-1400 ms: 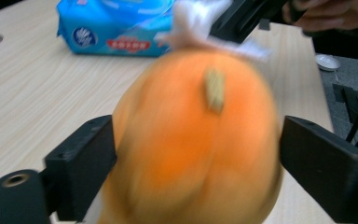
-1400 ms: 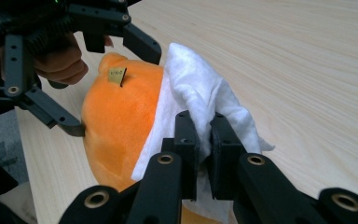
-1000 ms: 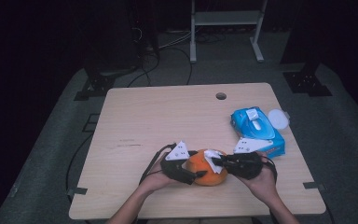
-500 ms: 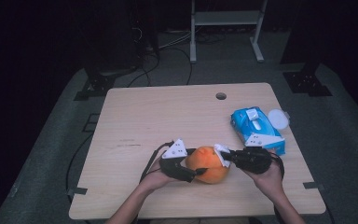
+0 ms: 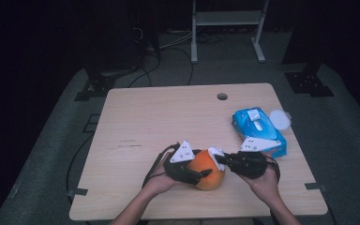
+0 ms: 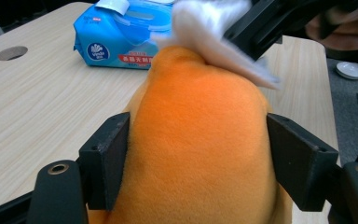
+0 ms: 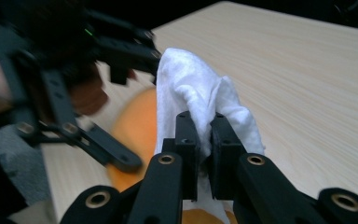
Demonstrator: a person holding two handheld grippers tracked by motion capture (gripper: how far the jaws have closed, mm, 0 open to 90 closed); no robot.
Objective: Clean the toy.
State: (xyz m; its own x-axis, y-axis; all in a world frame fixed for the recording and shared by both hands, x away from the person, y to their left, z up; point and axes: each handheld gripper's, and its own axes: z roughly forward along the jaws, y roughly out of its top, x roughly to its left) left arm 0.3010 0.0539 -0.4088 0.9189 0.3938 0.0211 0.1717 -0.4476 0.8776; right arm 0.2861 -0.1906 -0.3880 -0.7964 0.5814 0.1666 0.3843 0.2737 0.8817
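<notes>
Raised orange plush toy [image 5: 207, 169], "Vinda" wipes pack [image 5: 258, 130] beyond.

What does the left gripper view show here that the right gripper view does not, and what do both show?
Left gripper view alone: the blue wet-wipe pack, the round table hole, and the left gripper clamped on the orange plush toy's sides. Right gripper view alone: the right gripper pinching the white wipe. Both: toy, wipe, and light wooden table.

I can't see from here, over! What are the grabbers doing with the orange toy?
Left gripper shut on orange plush toy, jaws just closed further. Right gripper shut on white wipe, wipe against the toy's top. Blue wipes pack sits apart; nothing in the way.
</notes>
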